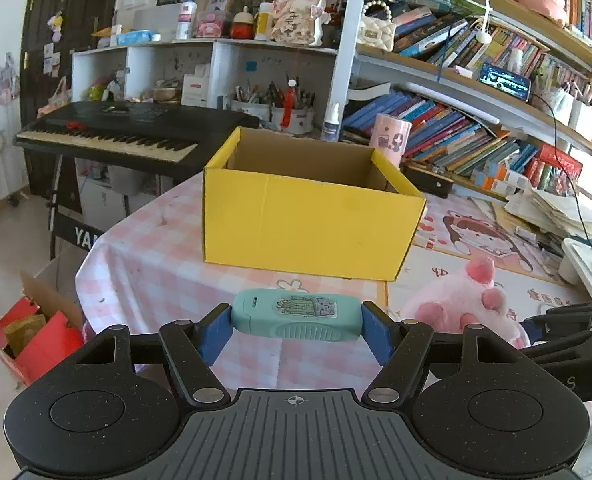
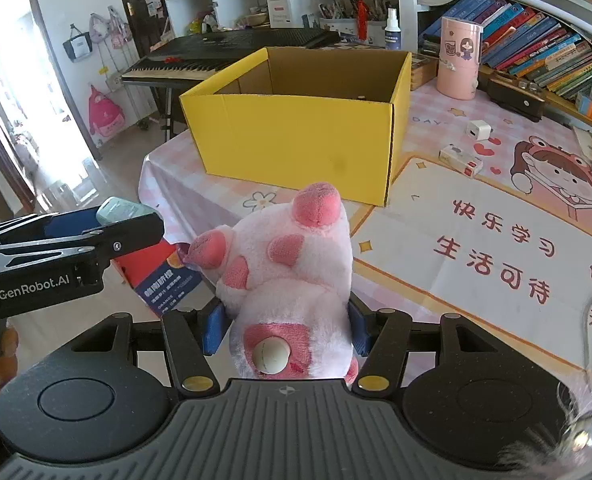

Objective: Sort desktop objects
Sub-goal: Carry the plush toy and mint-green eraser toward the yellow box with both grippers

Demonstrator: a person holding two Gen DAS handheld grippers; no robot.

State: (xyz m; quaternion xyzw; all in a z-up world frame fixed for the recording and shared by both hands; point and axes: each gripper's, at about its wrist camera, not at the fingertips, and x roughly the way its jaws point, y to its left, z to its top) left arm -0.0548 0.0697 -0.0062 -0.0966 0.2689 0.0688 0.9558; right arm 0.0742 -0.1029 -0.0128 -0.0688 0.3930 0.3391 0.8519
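Observation:
My left gripper (image 1: 296, 322) is shut on a mint-green oblong case (image 1: 296, 314) with a cactus sticker, held crosswise between the blue pads above the checked tablecloth. An open yellow cardboard box (image 1: 312, 220) stands just beyond it on the table. My right gripper (image 2: 283, 326) is shut on a pink plush toy (image 2: 291, 264), which sticks up between its pads; the same plush toy (image 1: 468, 308) shows at the right of the left wrist view. The yellow box (image 2: 296, 136) is ahead of the plush. The left gripper's side (image 2: 67, 240) reaches in from the left.
A white charger cube (image 2: 478, 130) and a small white-and-red box (image 2: 460, 160) lie on the printed desk mat (image 2: 476, 248) right of the box. A pink cylinder (image 2: 458, 58) stands behind. A keyboard (image 1: 107, 136) is off the table's left; a red carton (image 1: 35, 336) sits on the floor.

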